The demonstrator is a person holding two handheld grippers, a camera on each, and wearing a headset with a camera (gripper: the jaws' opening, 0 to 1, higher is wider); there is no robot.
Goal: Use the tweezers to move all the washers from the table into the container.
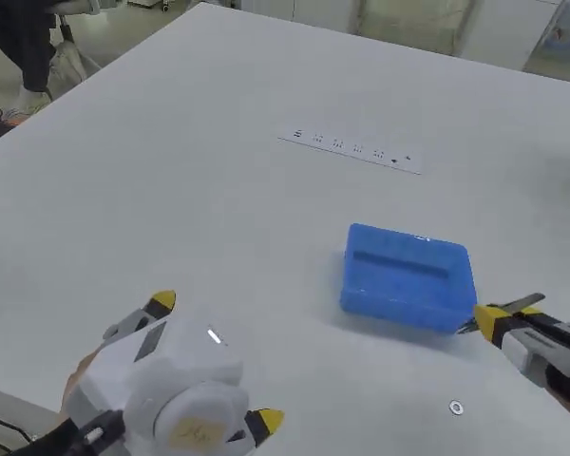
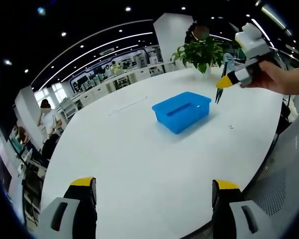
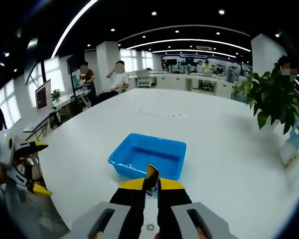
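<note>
**Head view:** The left tongs (image 1: 214,361) hang wide open and empty over the near edge of the white bench (image 1: 171,190). At right, the right tongs (image 1: 489,321) are clamped on the tweezers (image 1: 524,304), just beside the near right corner of the blue container (image 1: 408,280). One washer (image 1: 456,408) lies on the bench in front of the container, apart from it.

**Left gripper view:** The left tongs (image 2: 153,199) stand spread with nothing between them. Across the bench (image 2: 139,164) sits the container (image 2: 182,110). Beside it a hand holds the right tongs (image 2: 229,79) with the tweezers (image 2: 219,93) pointing down. The washer (image 2: 230,126) lies near the tweezer tips.

**Right gripper view:** The right tongs (image 3: 151,185) are closed tight on the tweezers (image 3: 151,174), which point towards the container (image 3: 147,157). The washer (image 3: 150,227) shows on the bench between the jaws. The left tongs (image 3: 40,168) gape open at the left edge.
</note>
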